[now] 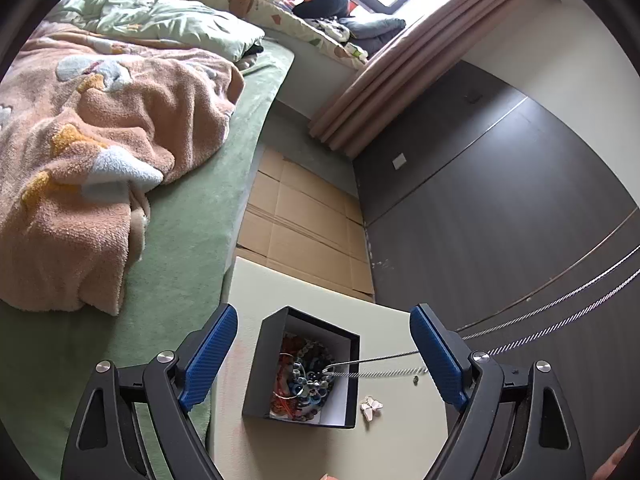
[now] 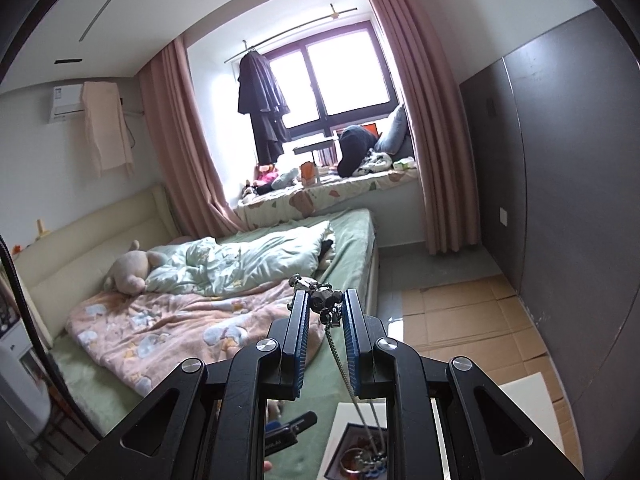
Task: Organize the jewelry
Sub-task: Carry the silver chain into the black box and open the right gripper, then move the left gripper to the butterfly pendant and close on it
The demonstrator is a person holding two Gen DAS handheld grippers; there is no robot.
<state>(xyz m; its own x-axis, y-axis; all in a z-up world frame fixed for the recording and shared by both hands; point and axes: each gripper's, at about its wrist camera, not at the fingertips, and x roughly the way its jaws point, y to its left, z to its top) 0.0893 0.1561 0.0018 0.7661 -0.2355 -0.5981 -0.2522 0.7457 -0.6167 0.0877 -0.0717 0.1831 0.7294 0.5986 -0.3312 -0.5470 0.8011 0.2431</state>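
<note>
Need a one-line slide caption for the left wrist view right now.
Open left gripper over a black box of beaded jewelry; a silver chain stretches out of it, butterfly pendant alongside.

Between the left tool's point(image 1: 324, 354) wide-set pads sits the open black box point(image 1: 264, 364), with 2 taut chain strands point(image 1: 380, 372) crossing its right rim. Left of it the bed point(image 1: 180, 260) crowds in; the bench point(image 1: 400, 432) to the right holds only a butterfly charm point(image 1: 370, 407).

A box point(image 1: 308, 364) stands on the desk point(image 1: 256, 292), beads point(image 1: 308, 376) inside it; a butterfly charm point(image 1: 371, 407) lies just right of it, the bed point(image 1: 188, 240) left.
</note>
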